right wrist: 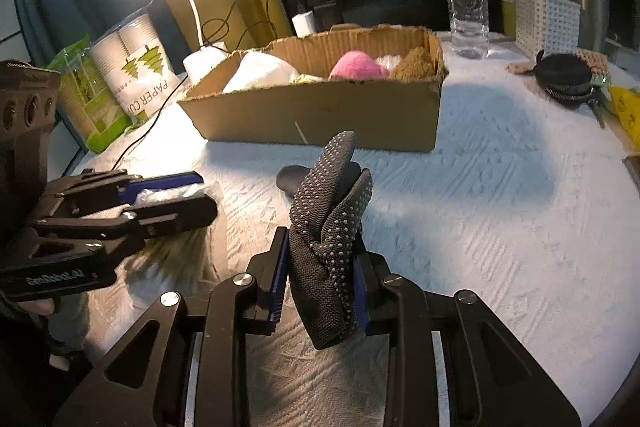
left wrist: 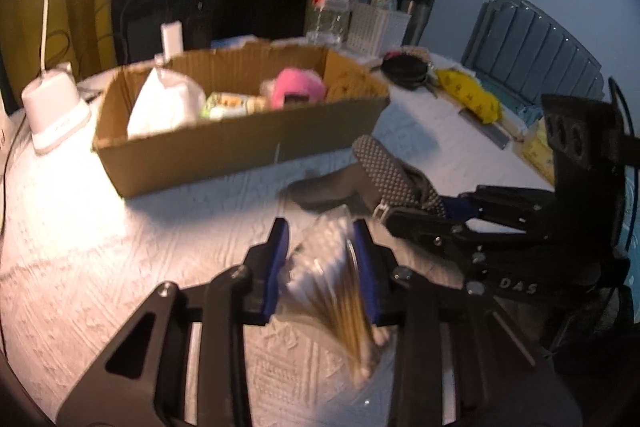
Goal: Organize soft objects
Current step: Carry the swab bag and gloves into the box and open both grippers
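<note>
While my left hand-held gripper [left wrist: 322, 267] clamps the cotton-swab bag [left wrist: 332, 287] and my right [right wrist: 320, 275] clamps the dotted glove [right wrist: 330, 227], I should lift both clear, then lower them into the cardboard box [right wrist: 320, 111].

My left gripper [right wrist: 168, 203] reads "GenRobot.AI" on its side. My right gripper [left wrist: 432, 215] shows "DAS". The roll pack [right wrist: 136, 67] reads "PAPER CU", the rest hidden.

Dotted grey glove [right wrist: 328, 247] upright in tool; clear packet of sticks [left wrist: 340, 279] clamped, off cloth
</note>
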